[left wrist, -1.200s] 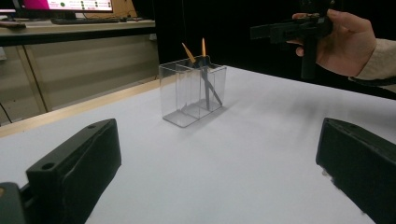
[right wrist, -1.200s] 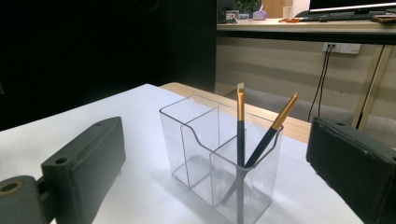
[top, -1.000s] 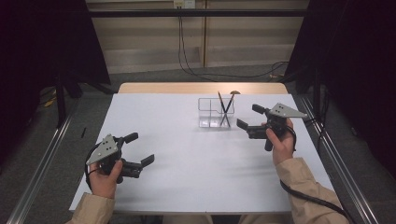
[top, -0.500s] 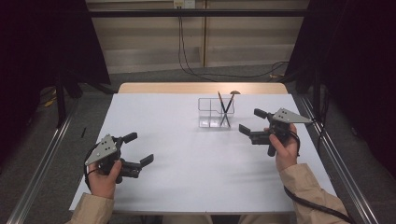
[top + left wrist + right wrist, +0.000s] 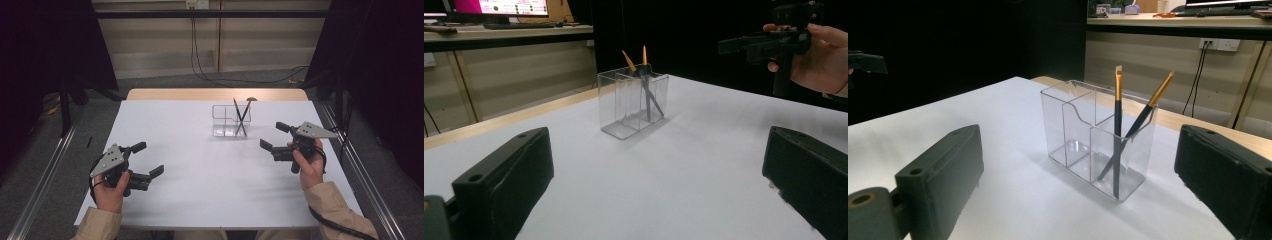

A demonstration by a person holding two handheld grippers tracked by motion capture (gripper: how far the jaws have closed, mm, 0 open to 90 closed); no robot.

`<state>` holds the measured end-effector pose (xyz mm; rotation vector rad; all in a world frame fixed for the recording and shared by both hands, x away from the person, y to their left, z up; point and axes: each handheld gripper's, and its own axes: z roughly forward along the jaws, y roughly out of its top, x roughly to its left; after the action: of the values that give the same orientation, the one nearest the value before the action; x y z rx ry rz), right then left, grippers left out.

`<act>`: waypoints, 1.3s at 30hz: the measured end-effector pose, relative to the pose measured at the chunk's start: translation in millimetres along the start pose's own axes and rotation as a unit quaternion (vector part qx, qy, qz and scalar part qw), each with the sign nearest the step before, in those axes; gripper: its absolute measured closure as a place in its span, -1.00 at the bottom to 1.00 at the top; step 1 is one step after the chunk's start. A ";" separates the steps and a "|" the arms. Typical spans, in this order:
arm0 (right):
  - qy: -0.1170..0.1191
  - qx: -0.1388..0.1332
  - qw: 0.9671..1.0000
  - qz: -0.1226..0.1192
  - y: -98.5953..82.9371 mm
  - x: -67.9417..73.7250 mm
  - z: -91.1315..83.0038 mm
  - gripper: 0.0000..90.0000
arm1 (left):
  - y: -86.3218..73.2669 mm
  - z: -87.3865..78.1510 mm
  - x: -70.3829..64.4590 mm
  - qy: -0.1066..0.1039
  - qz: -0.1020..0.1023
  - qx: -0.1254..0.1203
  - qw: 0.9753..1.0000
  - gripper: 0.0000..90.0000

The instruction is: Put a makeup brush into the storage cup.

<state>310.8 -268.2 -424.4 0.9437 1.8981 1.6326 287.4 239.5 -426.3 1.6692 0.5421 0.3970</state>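
Standing toward the far right of the table (image 5: 200, 190), a clear plastic holder (image 5: 230, 120) is a rectangular box with thin glossy walls and inner dividers that split it into compartments. Two slim brushes (image 5: 1118, 120) lean in its end compartment, crossing each other; each has a dark handle, a gold metal band and a small flat tip. The table top is matte white and smooth, with a pale wooden strip along its far edge.

The right gripper (image 5: 270, 137) hovers just beside the holder, near but apart from it, its blocky black jaws spread wide and empty. A grey three-cornered plate sits on top of it. The left gripper (image 5: 148, 160) is held low at the near left of the table, well apart from the holder, jaws likewise spread with nothing between them. In both gripper views the jaws show as thick, dull black blocks with rounded corners and small screw holes.
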 end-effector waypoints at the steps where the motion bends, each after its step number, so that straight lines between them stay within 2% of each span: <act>1: -0.002 0.000 1.000 -0.001 -0.7 -0.1 -1.6 -0.89 | 0.1 0.0 0.0 0.001 0.000 0.000 1.000 -1.00; 15: -0.003 -0.002 1.000 0.010 -9.3 0.9 -20.9 -0.89 | -0.2 -0.2 -0.2 0.001 0.000 0.000 1.000 -1.00; 39: -0.007 0.004 1.000 0.009 -21.7 6.0 -45.5 -0.89 | -0.4 -0.4 -0.1 0.003 0.000 -0.002 1.000 -1.00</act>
<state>269.5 -295.1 -436.5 0.9765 1.8937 1.6251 287.1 239.8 -426.7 1.6658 0.5452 0.4038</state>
